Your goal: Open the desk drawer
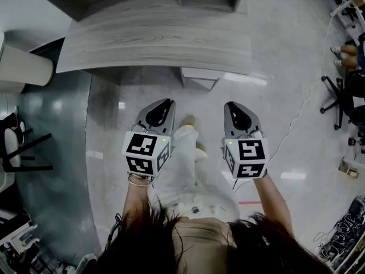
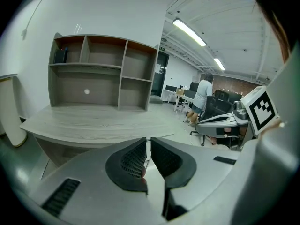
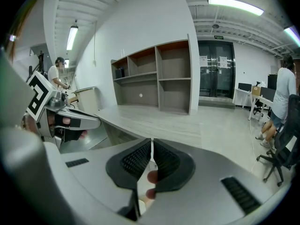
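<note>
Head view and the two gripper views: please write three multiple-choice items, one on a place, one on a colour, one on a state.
1. Where are the left gripper and the right gripper?
A. resting on the desk
B. over the floor, short of the desk
C. under the desk

2. What colour is the desk top?
A. grey wood grain
B. red
C. black

3. How do the left gripper's jaws stand?
A. wide apart
B. together on a handle
C. together, nothing between

Key:
1 B: the head view shows floor between both grippers and the desk edge.
2 A: pale grey grain shows in every view.
3 C: the left gripper view shows them closed and empty.
</note>
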`<state>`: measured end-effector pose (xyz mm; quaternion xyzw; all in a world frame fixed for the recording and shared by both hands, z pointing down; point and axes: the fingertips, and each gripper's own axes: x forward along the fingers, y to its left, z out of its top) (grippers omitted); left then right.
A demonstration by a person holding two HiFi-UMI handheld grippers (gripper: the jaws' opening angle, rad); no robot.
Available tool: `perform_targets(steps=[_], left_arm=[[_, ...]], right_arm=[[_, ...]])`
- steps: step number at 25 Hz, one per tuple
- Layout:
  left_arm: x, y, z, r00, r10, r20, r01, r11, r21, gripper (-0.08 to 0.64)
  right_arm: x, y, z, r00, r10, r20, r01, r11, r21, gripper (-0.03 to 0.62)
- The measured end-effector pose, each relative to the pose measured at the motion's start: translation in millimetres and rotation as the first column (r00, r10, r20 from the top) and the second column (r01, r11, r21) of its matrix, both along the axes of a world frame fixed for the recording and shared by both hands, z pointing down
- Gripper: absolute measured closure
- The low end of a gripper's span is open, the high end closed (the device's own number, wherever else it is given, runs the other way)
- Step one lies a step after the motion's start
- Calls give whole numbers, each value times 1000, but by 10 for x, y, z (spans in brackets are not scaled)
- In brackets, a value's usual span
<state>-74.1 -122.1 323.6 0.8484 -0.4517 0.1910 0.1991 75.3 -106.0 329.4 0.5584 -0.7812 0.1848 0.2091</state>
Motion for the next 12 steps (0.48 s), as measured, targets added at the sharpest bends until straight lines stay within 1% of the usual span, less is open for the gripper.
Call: perform_targets(steps=[3,12], left_arm=[[6,-56,74,1000,-4,-3,4,1000,-14,545],[69,-259,332,1000,3,13,-3,998,-56,543]], right_arm=[[39,-40,54,1000,6,-8,-6,1000,10,568],[101,-193,316,1000,17,-7,-18,999,-39,568]])
